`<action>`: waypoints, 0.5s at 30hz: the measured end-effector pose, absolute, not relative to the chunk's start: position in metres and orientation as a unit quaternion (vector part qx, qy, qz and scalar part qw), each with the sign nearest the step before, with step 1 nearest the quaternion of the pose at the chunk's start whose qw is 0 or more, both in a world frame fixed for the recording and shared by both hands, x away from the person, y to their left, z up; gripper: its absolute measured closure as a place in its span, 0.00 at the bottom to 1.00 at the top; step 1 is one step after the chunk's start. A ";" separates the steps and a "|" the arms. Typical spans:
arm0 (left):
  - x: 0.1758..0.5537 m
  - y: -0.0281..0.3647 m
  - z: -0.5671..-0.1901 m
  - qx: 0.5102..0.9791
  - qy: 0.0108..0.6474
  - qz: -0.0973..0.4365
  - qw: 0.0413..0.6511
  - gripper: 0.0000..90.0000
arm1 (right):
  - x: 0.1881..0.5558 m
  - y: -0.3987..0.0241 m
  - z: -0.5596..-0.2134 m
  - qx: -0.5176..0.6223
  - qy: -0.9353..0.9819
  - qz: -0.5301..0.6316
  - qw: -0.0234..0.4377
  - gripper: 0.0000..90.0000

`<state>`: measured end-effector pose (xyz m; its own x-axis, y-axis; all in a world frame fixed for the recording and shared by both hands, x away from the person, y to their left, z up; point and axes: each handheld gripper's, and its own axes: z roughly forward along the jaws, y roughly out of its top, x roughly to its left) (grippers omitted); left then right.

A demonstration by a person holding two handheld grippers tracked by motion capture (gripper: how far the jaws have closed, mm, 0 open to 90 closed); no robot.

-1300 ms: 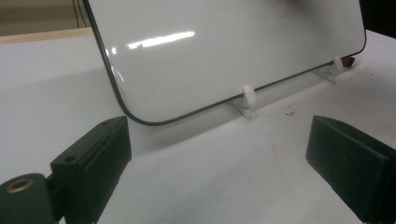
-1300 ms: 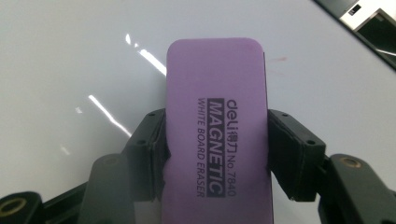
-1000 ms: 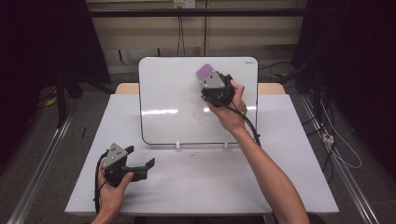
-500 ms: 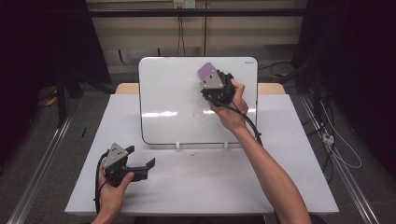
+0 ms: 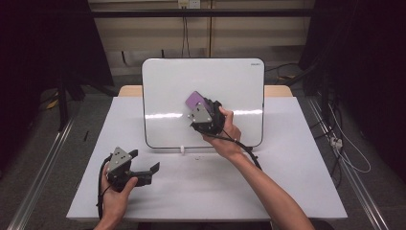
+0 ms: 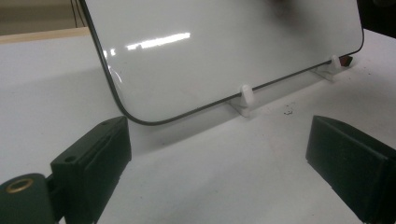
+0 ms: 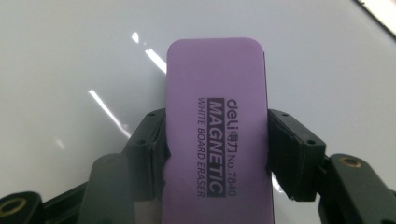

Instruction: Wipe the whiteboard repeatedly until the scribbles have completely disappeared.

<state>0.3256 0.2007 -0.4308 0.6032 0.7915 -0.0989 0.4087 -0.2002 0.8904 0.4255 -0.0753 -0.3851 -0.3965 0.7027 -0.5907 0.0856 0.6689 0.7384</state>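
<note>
The right tool [image 5: 198, 106] grips a purple eraser [image 7: 217, 135] against the whiteboard [image 5: 230, 81]. The left tool [image 5: 143, 167] rests open on the near-left table [image 5: 297, 182].

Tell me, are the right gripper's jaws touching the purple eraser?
Touching. In the right gripper view, the right gripper has both black jaws pressed against the long sides of the purple eraser, with no gap on either side, in front of the whiteboard.

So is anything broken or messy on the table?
Nothing looks broken. The whiteboard stands in its clips, the right gripper clamps a purple eraser, and a few dark crumbs lie on the table.
</note>
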 end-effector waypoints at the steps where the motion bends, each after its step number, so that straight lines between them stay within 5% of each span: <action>1: 0.326 0.201 -0.431 0.750 0.400 0.195 0.490 0.07 | 0.423 -0.074 -0.387 0.252 0.777 0.318 0.481 0.47; 15: 0.325 0.202 -0.431 0.747 0.402 0.195 0.492 0.07 | 0.447 -0.094 -0.362 0.282 0.756 0.326 0.493 0.47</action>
